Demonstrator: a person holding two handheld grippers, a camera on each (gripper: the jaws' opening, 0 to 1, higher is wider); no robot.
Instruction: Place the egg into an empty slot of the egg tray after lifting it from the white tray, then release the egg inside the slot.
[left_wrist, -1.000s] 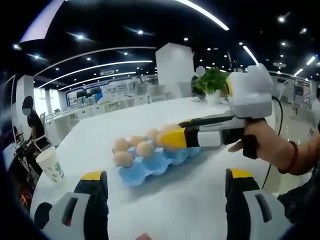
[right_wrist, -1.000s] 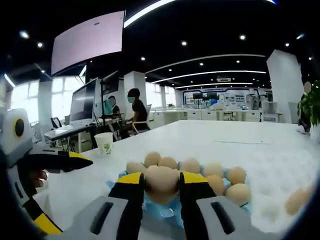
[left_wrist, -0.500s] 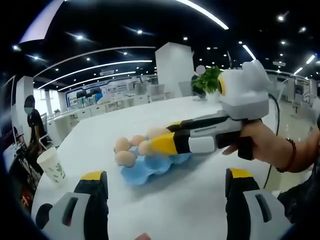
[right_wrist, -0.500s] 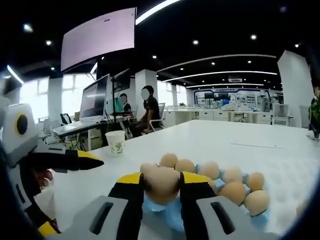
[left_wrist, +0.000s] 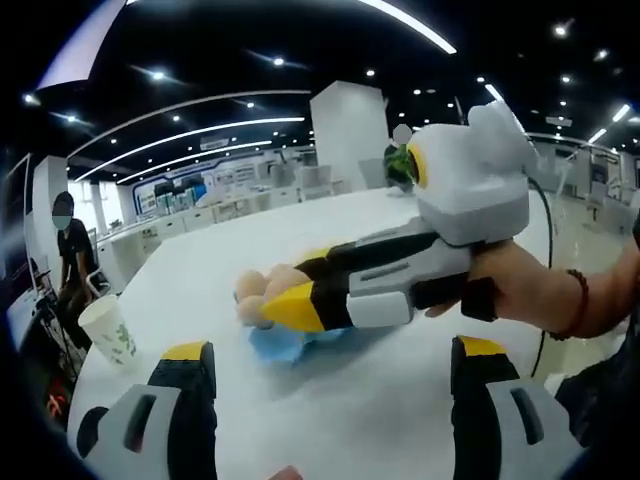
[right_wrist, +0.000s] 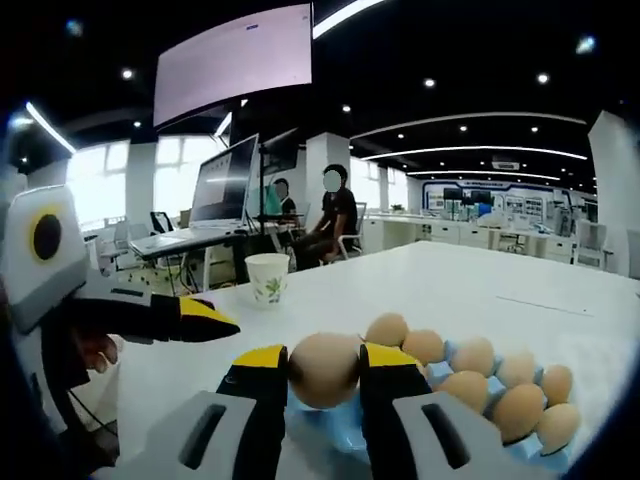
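While the right gripper (right_wrist: 323, 372) jaws clamp the egg (right_wrist: 323, 370) (left gripper (left_wrist: 335, 365) jaws agape), it hides the blue egg tray (left_wrist: 275, 345).

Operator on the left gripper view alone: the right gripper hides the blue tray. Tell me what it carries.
Observer: The right gripper is shut on an egg, held between its yellow-tipped jaws.
Operator: Report where the egg sits against the tray.
Observer: Over the near end of the blue egg tray; touching or not, I cannot tell.
Operator: Name the filled slots.
Observer: Eggs fill the slots to the right of the held egg.
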